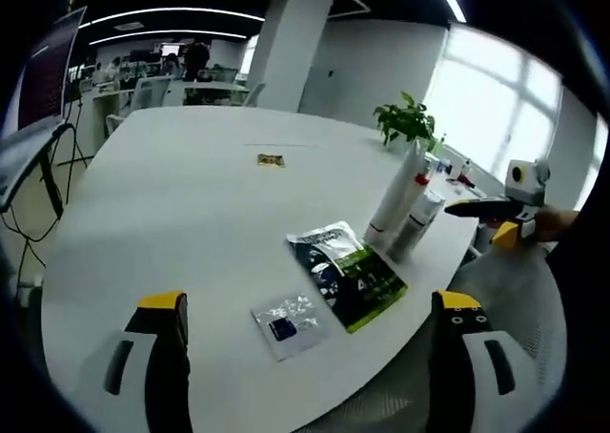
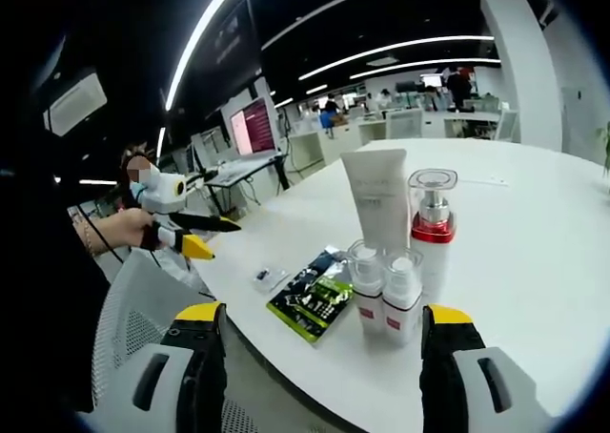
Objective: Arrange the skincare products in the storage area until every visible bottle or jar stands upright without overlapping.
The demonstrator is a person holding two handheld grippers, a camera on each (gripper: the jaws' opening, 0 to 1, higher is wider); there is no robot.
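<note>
Office desks sit behind the white table (image 2: 534, 223) where the tube (image 2: 376, 196), pump bottle (image 2: 432, 233) and two small bottles (image 2: 386, 295) already stand upright together, so I hold my left gripper (image 1: 307, 323) and right gripper (image 2: 324, 342) wide apart, grasping nothing

Both views look across the white table (image 1: 191, 204) from opposite edges, set back from it. Each shares the bottles (image 2: 400, 252) and dark sachet (image 1: 348, 273) at mid-frame.
</note>
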